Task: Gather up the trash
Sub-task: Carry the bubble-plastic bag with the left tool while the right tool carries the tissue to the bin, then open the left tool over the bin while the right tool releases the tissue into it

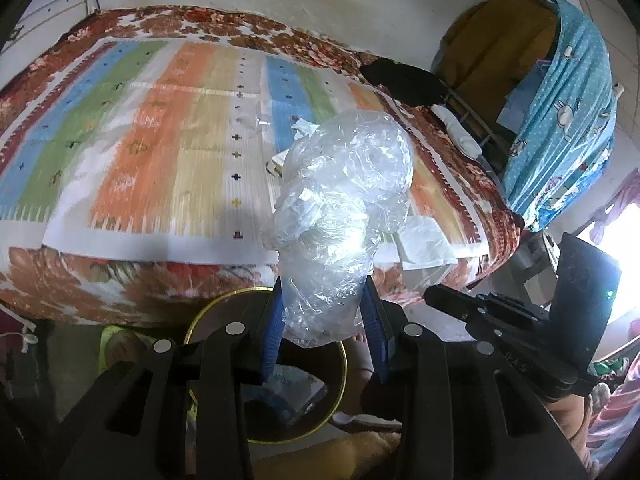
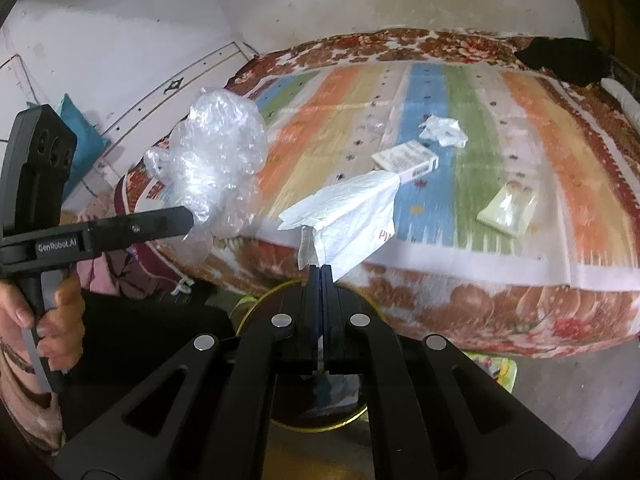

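Left gripper (image 1: 324,320) clamped on a crumpled clear plastic bag (image 1: 340,216), glossy and puffed, bulging well past the blue pads (image 1: 272,332) on both sides. Held in the air above a gold-rimmed bin (image 1: 340,384), in front of the bed's near edge. Same bag seen from the right wrist view (image 2: 216,160), lumpy and translucent, hanging off the black finger.

Right gripper (image 2: 319,276) fully closed, pinching a white tissue and thin white plastic sheet (image 2: 344,216) with faint red print, fanned upward; also just over the bin (image 2: 256,300), near the bed edge.

Left behind on the striped mat (image 2: 460,128), farther from the bin: a small carton (image 2: 404,160), a crumpled white scrap (image 2: 444,130), a pale yellowish packet (image 2: 508,208) toward the right.

Bin mouth mostly open, some wrapper already lying inside. Floral blanket (image 2: 480,308) draping over the bed side, close behind the bin. Bare floor to the bin's right. Black item (image 2: 564,60) at the far corner of the bed.
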The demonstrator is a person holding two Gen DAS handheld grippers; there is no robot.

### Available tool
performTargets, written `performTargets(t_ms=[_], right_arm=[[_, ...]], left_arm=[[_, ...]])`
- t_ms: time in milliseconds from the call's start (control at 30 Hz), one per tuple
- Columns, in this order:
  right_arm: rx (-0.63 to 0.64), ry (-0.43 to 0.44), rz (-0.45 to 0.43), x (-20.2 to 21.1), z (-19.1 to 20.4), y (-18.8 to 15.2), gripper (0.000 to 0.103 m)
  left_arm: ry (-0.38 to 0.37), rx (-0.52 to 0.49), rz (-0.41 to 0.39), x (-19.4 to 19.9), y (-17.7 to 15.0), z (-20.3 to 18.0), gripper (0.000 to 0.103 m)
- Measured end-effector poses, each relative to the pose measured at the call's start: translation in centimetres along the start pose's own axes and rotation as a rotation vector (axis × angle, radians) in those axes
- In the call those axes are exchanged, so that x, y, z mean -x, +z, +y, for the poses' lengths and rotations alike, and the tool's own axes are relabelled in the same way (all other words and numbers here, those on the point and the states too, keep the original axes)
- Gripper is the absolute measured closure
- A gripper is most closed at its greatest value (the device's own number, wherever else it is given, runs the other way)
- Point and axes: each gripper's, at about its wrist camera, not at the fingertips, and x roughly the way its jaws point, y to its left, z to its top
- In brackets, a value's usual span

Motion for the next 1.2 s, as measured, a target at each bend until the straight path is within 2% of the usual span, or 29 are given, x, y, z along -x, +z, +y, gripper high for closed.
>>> performTargets(t_ms=[233,367,533,700,867,900,933,967,1000,1200], right_arm=[[-0.006,0.044,0.03,0.0,1.1,-3.0,0.103],[-0.018,0.057,0.05,-0.2,1.7,-4.6,0.103],[-0.029,0.066,0.085,-0.7,2.4,-6.7,0.103],[-0.029,0.07,0.114,-1.3,3.0,-7.6,0.103],[-0.048,0.072,0.136,-1.9,2.6,-7.5,0.102],[-0.057,0.082,0.146,-2.1,2.6,-7.6,0.101],[-0.059,0.084,0.149,-2.2,2.5,-7.5,0.099],[-0.062,0.081,0.149,-2.2,2.5,-7.5,0.086],[-0.07,0.076,0.144,-2.2,2.3,-7.4,0.079],[-0.097,0.075,0.151,-2.3,1.9,-7.5,0.074]], left_arm=[[0.005,-0.009,0.012,0.4,-2.8,0.2,0.067],[0.03,0.022,-0.003,0.9,-4.5,0.7,0.067],[0.029,0.04,0.014,1.1,-6.3,1.2,0.067],[0.045,0.014,0.038,0.7,-7.8,0.6,0.067],[0.065,0.025,0.054,0.3,-7.8,0.9,0.067],[0.064,0.03,0.055,0.2,-7.7,1.0,0.065],[0.062,0.036,0.056,0.2,-7.7,1.0,0.059],[0.053,0.046,0.053,0.2,-7.7,1.1,0.052],[0.049,0.054,0.042,0.4,-7.6,1.2,0.042],[0.069,0.054,0.03,0.5,-7.6,1.1,0.038]])
